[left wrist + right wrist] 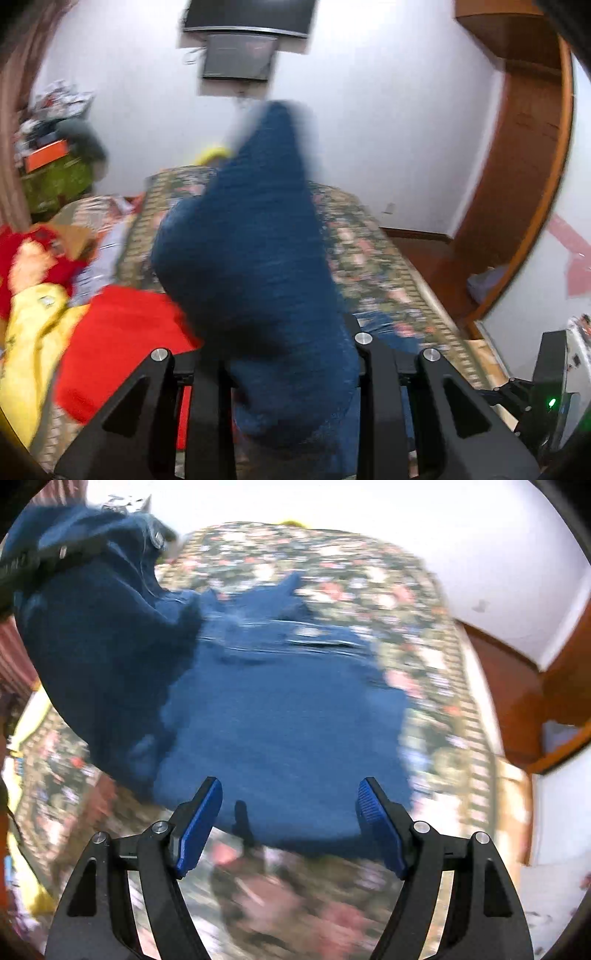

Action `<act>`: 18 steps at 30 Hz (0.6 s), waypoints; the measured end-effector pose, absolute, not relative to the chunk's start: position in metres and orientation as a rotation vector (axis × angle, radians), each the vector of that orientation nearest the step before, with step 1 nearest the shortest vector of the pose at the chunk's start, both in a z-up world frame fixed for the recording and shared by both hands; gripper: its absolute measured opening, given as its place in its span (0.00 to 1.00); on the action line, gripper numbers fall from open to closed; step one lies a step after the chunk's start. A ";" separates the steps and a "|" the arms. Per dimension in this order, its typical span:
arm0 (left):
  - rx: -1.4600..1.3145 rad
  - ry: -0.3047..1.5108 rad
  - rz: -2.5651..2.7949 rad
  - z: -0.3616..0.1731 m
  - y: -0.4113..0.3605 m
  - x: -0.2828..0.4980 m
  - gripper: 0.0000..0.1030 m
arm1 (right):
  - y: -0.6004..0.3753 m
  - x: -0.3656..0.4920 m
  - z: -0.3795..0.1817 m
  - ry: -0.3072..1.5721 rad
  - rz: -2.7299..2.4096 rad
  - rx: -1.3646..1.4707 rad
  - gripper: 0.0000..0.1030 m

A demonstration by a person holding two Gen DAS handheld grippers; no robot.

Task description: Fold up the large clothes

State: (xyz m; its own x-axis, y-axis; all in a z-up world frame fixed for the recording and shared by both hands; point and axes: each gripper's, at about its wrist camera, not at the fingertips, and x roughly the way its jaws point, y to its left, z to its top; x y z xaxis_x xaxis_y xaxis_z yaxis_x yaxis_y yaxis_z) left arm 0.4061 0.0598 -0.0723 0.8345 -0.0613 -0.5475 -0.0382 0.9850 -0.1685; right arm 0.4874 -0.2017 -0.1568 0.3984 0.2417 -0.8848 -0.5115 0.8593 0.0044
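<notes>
Left wrist view is filled by a blue garment (255, 258), a soft knit-looking cloth bunched up between the left tongs (291, 373); their black arms stand close together with the cloth pinched between them, and the fabric rises in a peak toward the white wall (388, 129). Behind it lies the bed (369, 251) under a floral bedspread. On the left of that bed sits a heap of other clothes: a red piece (122, 332) just beside the blue cloth, and a yellow one (33, 332) at the edge. A dark screen (240, 55) hangs high on the wall, and a wooden frame (524, 184) curves down the right side. Everything is smeared with motion blur.

From the right wrist view, the rest of the blue garment (288, 716) lies spread flat across the floral bedspread (436, 686), while its left portion is lifted off the bed, held by the left tongs (44, 559) at the upper left. The right tongs (290, 827) hang above the near hem with their blue pads (199, 823) set wide apart, nothing between them and not touching the cloth.
</notes>
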 end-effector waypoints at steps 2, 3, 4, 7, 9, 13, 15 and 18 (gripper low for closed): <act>-0.159 0.596 -0.083 -0.074 0.027 0.414 0.25 | -0.225 0.486 -0.156 1.066 0.441 -0.278 0.71; -0.139 0.612 -0.126 -0.078 0.006 0.417 0.24 | -0.240 0.486 -0.157 1.080 0.413 -0.262 0.71; -0.113 0.630 -0.167 -0.083 -0.013 0.418 0.23 | -0.249 0.485 -0.158 1.092 0.394 -0.247 0.71; -0.016 0.705 -0.288 -0.110 -0.062 0.416 0.22 | -0.274 0.480 -0.159 1.112 0.362 -0.205 0.71; 0.027 0.781 -0.336 -0.133 -0.084 0.415 0.22 | -0.286 0.476 -0.159 1.115 0.347 -0.196 0.71; 0.081 0.885 -0.355 -0.168 -0.098 0.406 0.22 | -0.298 0.470 -0.159 1.116 0.328 -0.174 0.71; 0.123 0.924 -0.357 -0.176 -0.105 0.402 0.22 | -0.301 0.469 -0.160 1.119 0.330 -0.149 0.71; 0.162 0.945 -0.324 -0.170 -0.105 0.395 0.25 | -0.304 0.467 -0.159 1.112 0.336 -0.122 0.71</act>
